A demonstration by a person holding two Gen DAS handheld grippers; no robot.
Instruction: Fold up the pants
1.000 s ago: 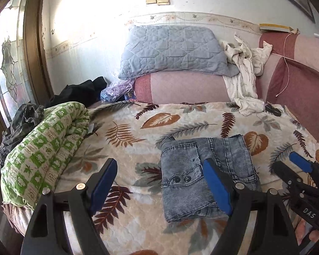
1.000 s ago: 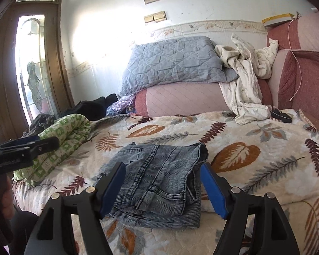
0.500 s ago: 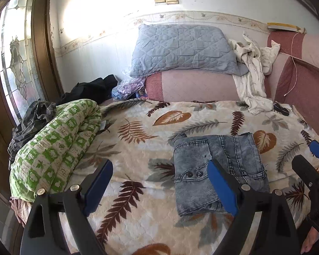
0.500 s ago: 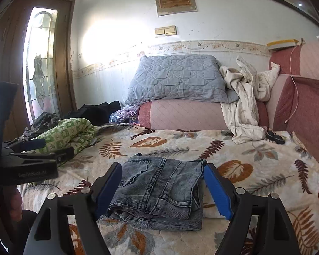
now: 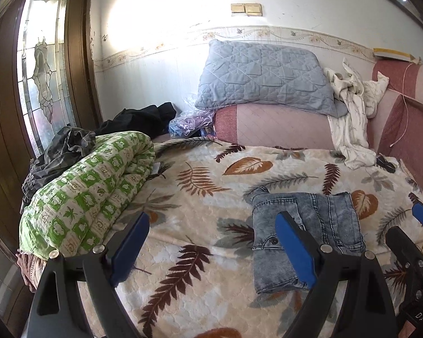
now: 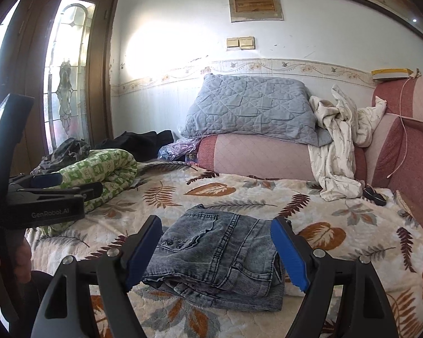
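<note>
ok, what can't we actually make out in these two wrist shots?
- Jeans: the underside and inner layers of the fold are hidden in both views; the left gripper's right finger covers part of them in the left wrist view.
- Right gripper: cut off by the right edge in the left wrist view.
- Plaque on the wall: text too small to read.
- Black item beside the white cloth: too small to identify.

Left gripper [image 5: 211,242] was held level, jaws spread wide, blue pads [image 5: 294,250] facing each other with nothing between them. Right gripper [image 6: 215,249] was likewise spread wide and gripping nothing. In the right wrist view, the left gripper appeared at the left edge, with part of the hand [image 6: 5,264] wrapped around its handle.
</note>
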